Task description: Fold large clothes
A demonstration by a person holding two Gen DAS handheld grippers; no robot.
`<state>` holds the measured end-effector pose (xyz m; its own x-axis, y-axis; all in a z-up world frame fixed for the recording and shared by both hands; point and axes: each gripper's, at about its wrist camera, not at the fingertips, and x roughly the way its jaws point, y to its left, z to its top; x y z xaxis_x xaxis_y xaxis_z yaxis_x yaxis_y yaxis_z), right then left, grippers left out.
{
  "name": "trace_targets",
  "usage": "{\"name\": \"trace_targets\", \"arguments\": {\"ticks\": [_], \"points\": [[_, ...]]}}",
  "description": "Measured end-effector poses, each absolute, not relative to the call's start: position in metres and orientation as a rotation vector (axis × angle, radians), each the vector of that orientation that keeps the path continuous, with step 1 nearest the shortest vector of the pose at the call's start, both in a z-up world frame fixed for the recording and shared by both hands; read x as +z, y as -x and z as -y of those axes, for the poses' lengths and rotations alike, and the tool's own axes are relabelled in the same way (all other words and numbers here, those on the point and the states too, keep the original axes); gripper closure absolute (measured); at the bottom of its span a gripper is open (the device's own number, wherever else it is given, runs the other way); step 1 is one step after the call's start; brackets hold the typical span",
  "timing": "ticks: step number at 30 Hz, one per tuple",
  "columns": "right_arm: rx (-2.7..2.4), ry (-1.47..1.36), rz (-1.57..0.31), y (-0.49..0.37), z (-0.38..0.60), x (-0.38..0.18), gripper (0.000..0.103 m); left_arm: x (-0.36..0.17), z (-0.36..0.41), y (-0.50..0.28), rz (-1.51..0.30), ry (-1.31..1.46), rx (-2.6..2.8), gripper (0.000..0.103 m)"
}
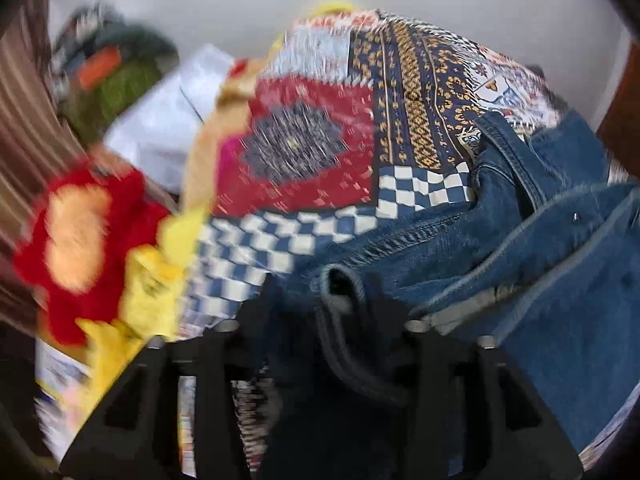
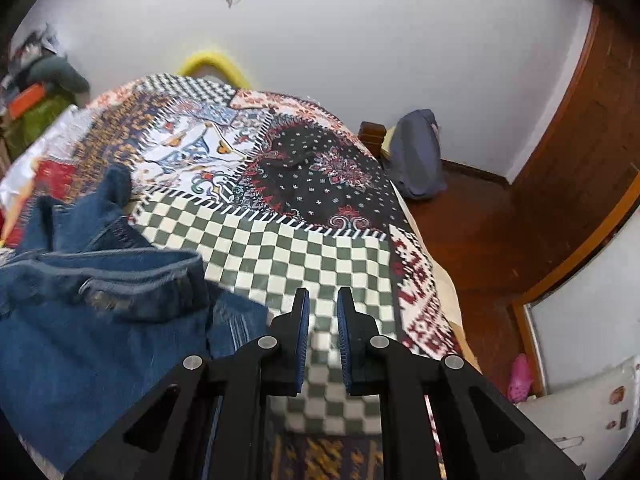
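i laid the jeans [image 2: 100, 320] on the bed [image 2: 280, 248] for folding; left hand-held gripper [image 1: 320, 320] released around denim, right hand-held gripper [image 2: 323, 300] clenched empty.

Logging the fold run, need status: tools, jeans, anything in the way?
Left tool open, jeans fabric bunched between its fingers. Right tool shut, empty, over bedspread. Jeans crumpled, unfolded. Nothing blocking.

left black two-finger gripper [image 1: 320, 320]: tilted downward, jaws parted, fingertips hidden | right black two-finger gripper [image 2: 323, 308]: tilted downward, jaws nearly together, nothing between them
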<state>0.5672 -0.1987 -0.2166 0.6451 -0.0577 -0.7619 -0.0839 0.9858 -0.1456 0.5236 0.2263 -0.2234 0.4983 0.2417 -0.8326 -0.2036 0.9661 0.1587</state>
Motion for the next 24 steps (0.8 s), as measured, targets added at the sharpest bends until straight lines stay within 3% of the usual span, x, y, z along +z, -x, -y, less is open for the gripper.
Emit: {"name": "trace_targets", "arguments": {"ticks": [1,4,8,18,24], "points": [[0.026,0.181,-0.862,-0.559,0.202,-0.212,0.094,-0.216,-0.223,-0.52,-0.996,-0.088,0.288,0.029],[0.068,0.201,-0.854,-0.538,0.2,-0.201,0.094,-0.192,-0.219,-0.504,-0.946,-0.15,0.278,0.026],[0.182,0.174,-0.865,-0.513,0.179,-0.193,0.094,-0.175,-0.219,-0.483,-0.947,-0.109,0.246,0.01],[0.419,0.164,-0.977,-0.496,0.084,-0.218,0.094,-0.238,-0.204,-0.474,-1.105,-0.147,0.194,0.01],[0.482,0.277,-1.027,-0.503,0.022,-0.25,0.094,-0.254,-0.239,-0.507,-1.11,-0.028,0.277,0.01]]}}
